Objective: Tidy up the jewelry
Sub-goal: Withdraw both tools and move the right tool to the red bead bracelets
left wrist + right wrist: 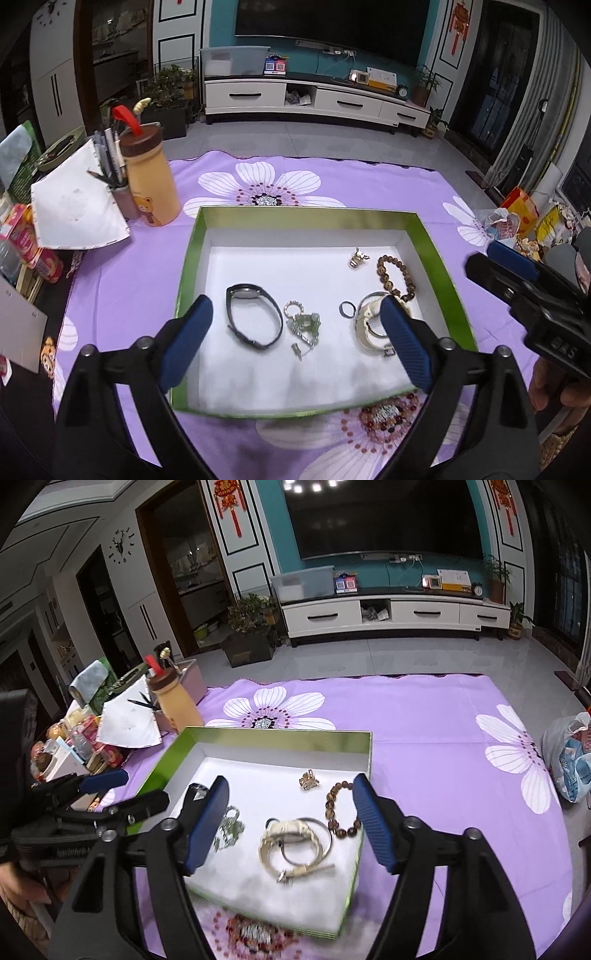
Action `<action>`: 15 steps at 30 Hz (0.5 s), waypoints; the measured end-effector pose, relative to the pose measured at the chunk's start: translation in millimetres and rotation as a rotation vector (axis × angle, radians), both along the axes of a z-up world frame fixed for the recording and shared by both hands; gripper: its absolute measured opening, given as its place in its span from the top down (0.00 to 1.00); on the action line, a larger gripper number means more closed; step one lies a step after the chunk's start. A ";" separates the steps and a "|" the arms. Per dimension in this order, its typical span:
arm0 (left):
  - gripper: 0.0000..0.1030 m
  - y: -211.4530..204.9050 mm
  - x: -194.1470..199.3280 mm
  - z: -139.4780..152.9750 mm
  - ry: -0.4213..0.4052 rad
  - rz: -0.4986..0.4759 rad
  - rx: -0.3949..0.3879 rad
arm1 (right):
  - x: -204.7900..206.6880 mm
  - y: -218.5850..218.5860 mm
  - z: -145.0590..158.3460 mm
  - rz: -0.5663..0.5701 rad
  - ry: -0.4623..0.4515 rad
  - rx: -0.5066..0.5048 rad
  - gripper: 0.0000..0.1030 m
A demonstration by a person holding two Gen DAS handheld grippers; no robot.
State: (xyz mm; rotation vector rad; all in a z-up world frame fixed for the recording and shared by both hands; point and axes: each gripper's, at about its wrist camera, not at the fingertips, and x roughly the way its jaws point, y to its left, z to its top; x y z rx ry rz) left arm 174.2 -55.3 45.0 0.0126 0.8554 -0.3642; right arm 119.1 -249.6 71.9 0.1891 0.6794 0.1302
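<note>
The purple flowered cloth [122, 280] covers the table, and on it sits the green-rimmed box [439, 258] with a white floor, which already holds every piece of jewelry in sight. The left gripper [297, 332] hangs over the box's near edge with its blue fingers spread wide and nothing between them; the right gripper [290, 819] hovers likewise, wide and empty, above the right half of the box. Judging by how the pieces lie, the step in hand is to tidy what is in the box, and the two crowded clusters call for care: come down on one piece alone, close on a firm part such as a strap or band, and lift straight up so that neighbours are not dragged along. Largest is the cream watch [291, 836], lying on a silver bangle [325, 843] that it overlaps; then the black watch [253, 317] at the left, well apart from it. The wooden bead bracelet [397, 275] lies along the right wall, touching the bangle's end as far as the blurred view lets me tell. Mid-floor lies the green bead charm [303, 326] on its keyring, then the gold brooch [359, 257] alone toward the back, and smallest, the dark ring [346, 309] just beside the cream watch.
</note>
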 end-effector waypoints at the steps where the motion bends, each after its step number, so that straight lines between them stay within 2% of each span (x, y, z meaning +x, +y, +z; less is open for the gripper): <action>1: 0.06 3.4 -4.4 2.3 0.002 0.000 -0.011 | -10.3 -3.0 3.4 0.002 -0.010 0.005 0.29; 3: 0.02 7.6 -11.6 6.5 0.001 0.003 -0.026 | -24.5 -8.6 7.5 0.003 -0.019 0.011 0.27; 9: 0.02 24.1 -42.4 12.9 0.008 0.005 -0.065 | -71.1 -25.9 14.9 0.001 -0.026 0.024 0.27; 15: 0.02 38.8 -73.4 6.6 0.030 0.026 -0.112 | -102.6 -20.3 -1.1 0.036 0.020 0.024 0.27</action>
